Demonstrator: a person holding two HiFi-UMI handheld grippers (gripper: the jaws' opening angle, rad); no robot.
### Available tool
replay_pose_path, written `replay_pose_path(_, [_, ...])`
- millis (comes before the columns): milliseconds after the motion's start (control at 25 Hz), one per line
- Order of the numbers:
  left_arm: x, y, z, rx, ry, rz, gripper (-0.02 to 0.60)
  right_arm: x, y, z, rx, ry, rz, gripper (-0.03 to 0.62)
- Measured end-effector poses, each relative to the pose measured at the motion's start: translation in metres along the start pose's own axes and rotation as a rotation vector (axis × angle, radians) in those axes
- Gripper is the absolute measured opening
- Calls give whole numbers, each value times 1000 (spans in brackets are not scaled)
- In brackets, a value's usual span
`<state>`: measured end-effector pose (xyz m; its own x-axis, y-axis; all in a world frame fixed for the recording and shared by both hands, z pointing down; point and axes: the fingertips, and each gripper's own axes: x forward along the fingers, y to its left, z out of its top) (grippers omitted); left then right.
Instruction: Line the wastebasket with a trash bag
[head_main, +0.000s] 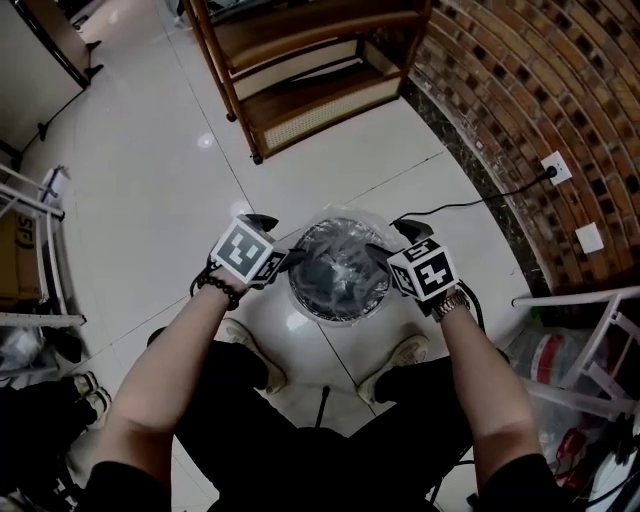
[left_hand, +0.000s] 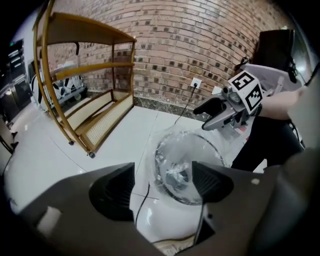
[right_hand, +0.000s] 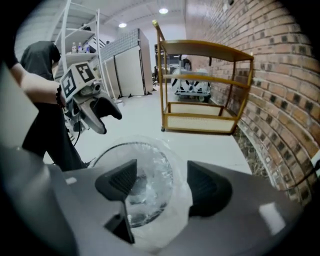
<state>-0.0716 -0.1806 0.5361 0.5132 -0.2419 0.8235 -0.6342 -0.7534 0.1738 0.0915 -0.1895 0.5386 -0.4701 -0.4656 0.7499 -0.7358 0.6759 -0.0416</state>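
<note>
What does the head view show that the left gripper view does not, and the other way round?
Only the head view: the bead bracelet, the left gripper seen from above with its marker cube, and the white rack at far left.

Only the left gripper view: the left gripper's jaws from behind, standing apart, and the top shelf of the wooden shelf cart.

Both: the wastebasket, the clear trash bag in it, the right gripper at its rim, the cart, the brick wall and the wall outlet.
</note>
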Motion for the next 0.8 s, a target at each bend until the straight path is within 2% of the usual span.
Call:
replay_pose_path(200, [-17,-41,7,95,-73,0,311,-22,39,4,5,-52,13,311])
replay_pose_path(440, [-25,-90,6,119,-145,-34,234,-41,78,7,-11,-102,16,264])
replay_pose_path(600, [-29,-116,6,123,-199,-41,173,-49,95,11,-25,-132,-1,204])
replay_pose_path(800, [-38,-116,-3,188,-229,31,75,-58,106,6,-26,-147,-78,90])
